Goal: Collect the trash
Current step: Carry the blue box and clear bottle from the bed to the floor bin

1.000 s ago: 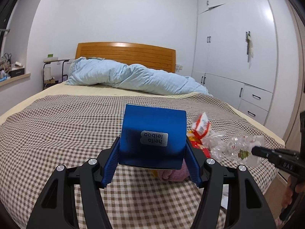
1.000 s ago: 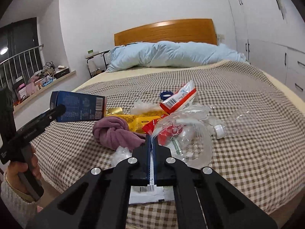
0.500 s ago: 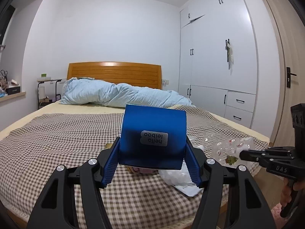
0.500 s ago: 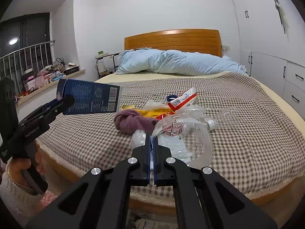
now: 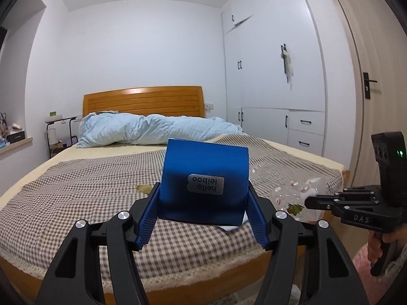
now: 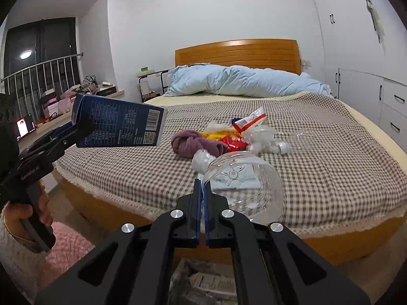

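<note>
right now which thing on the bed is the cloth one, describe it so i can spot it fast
Start at the bed with the checked cover and find the litter pile in its middle. At the pile's left edge lies a bunched mauve cloth, soft and matte, while its neighbours are shiny wrappers and clear plastic.

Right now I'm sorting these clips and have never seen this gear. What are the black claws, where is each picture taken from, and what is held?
No robot here: a person holds a hand-held gripper in each hand, each with a camera looking along its two fingers.

In the left view, the left hand-held gripper clamps a blue box. The right one shows at that picture's edge.

In the right view, the right hand-held gripper is shut on the rim of a clear plastic container.

Both are held off the foot of a bed with a checked blanket. On it lie a purple cloth, red and yellow wrappers and crumpled clear plastic.
</note>
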A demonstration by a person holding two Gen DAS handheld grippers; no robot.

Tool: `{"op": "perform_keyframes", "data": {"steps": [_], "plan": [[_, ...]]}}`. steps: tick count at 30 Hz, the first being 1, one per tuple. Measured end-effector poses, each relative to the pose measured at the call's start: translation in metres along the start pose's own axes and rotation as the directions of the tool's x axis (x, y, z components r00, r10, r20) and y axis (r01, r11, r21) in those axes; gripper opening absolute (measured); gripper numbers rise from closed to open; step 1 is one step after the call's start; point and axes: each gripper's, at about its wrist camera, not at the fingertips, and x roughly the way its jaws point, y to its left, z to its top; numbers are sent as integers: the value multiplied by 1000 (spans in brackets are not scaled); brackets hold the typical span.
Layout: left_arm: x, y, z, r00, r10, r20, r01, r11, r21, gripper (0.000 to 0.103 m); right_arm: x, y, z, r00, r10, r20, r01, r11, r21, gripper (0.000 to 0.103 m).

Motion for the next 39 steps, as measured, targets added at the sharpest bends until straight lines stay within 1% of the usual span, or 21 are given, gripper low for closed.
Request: {"op": "perform_keyframes", "data": {"steps": [4, 10, 16, 22, 28, 31, 34, 36, 37, 39], "plan": [[-13, -12, -11, 999, -24, -22, 25, 999, 27, 60, -5, 3, -13, 999, 30, -24, -30, 999, 11, 2], [-23, -29, -36, 994, -57, -96, 63, 996, 55, 60, -8, 6, -42, 994, 67, -89, -65, 997, 34, 2], [-23, -40, -67, 979, -74, -191, 92, 992, 85, 60, 3, 7, -78, 980, 95, -176, -83, 994, 74, 2], [-16, -52, -99, 955, -96, -282, 129, 987, 101, 60, 16, 2, -115, 961, 91, -261, -62, 991, 115, 2], [1, -62, -132, 917, -130, -376, 177, 980, 92, 60, 34, -12, -152, 931, 72, -359, -15, 987, 158, 2], [14, -68, -146, 893, -154, -423, 207, 975, 82, 60, 42, -22, -169, 911, 70, -406, 14, 980, 201, 2], [31, -75, -162, 861, -189, -473, 243, 969, 54, 60, 51, -35, -186, 889, 74, -453, 47, 967, 250, 2], [45, -81, -175, 835, -210, -509, 265, 964, 37, 60, 57, -44, -195, 874, 69, -481, 77, 958, 278, 2], [50, -85, -181, 824, -221, -522, 276, 961, 29, 60, 60, -48, -199, 868, 63, -492, 92, 954, 285, 2], [63, -93, -194, 797, -243, -553, 301, 953, 15, 60, 64, -53, -203, 860, 53, -508, 112, 951, 288, 2]]}}
